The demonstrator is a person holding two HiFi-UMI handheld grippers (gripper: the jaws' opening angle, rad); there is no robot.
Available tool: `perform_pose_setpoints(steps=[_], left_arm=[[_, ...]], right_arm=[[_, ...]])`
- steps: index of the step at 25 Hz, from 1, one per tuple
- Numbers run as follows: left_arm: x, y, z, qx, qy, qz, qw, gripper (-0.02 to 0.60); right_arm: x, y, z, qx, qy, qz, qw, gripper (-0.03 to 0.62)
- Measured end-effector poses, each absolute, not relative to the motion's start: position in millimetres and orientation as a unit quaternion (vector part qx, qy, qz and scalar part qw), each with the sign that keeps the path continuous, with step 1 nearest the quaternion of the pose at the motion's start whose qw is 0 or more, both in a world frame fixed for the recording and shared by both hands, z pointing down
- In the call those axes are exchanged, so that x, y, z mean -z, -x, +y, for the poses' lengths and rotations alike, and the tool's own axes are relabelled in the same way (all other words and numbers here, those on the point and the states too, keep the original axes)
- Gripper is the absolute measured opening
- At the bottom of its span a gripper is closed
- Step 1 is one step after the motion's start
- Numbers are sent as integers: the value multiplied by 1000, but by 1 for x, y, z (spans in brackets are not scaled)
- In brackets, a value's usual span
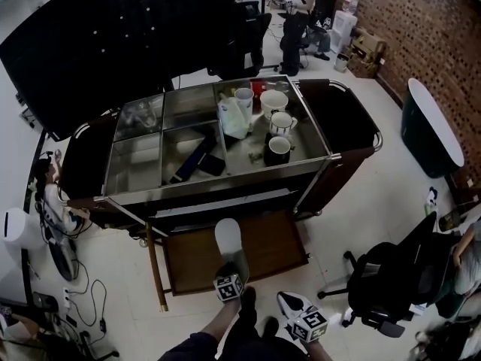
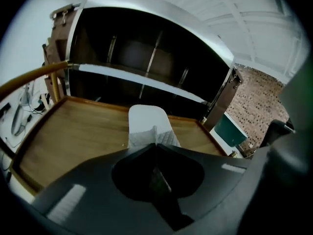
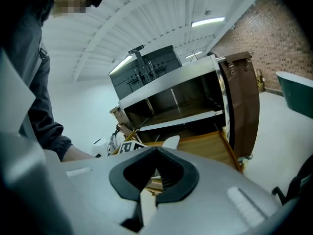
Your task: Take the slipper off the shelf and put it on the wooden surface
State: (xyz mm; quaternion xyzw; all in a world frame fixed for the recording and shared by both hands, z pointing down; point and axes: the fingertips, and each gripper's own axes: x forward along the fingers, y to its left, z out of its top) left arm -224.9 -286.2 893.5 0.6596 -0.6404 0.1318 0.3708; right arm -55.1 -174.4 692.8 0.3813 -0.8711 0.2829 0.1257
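1. While the white slipper [image 1: 228, 239] lies flat on the wooden surface [image 1: 274, 248], the left gripper [image 1: 234, 271] is clenched on its near end.
2. In the left gripper view, the jaws of the left gripper [image 2: 156, 146] come together at a point. They pinch the top of the slipper [image 2: 145, 124] up into a small ridge.
3. The slipper sits about in the middle of the wood, and its toe points far, toward the dark shelf [image 2: 146, 58].
4. Bare wood [image 2: 73, 136] lies open on the left of the slipper and on its right.
5. The wood has a low raised edge. The sides of the slipper stay well apart from the left and right edges. The toe comes close to the far edge, and I cannot tell if it touches.
6. The right gripper [image 1: 289, 301] is nearer and more to the right, off the wood and over the floor. Its jaws are clenched too, with nothing between them [image 3: 156, 153].
7. From the right gripper view, the slipper [image 3: 171, 142] shows just past the jaw tips, with the wood [image 3: 210, 146] to its right.
8. A steel cart top [image 1: 248, 160] with cups [image 1: 279, 122] stands above and beyond the wood.
9. A black chair [image 1: 391, 277] stands on the right, well apart from the wood, with open floor between them. Cables [image 1: 75, 292] lie on the floor at the left.
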Motion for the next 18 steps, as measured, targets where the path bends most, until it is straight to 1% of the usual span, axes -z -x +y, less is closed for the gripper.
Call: perform_pose_setpoints(steps=[3,4,7,10,12,15,18], left_arm=[[-925,229,-285,-144,-653,-636,385,27],[-925,233,-282,-141,-651,-638,385,48],[-887,232,-262,-131,-668,-642,353,77],[-842,198,-210,-128,-703,-628,308,84],[-802,167,-168,-110,-736,-604,284,76],[-737,117,-99,-61,-783,-563,258,19],[-695,75,-32,-11,-799,-542,261,17]], right_arm=[[-695,35,-150,-280,-384,-871,129,-2],[-694,28,-140,-276,-384,-872,128,-2],[-687,9,-110,-265,-386,-876,116,-2],[-683,-15,-72,-261,-385,-879,101,-2],[-684,-22,-50,-266,-384,-880,82,-2],[-684,-19,-23,-266,-363,-891,70,-2],[-676,-15,-6,-236,-335,-909,76,-2]])
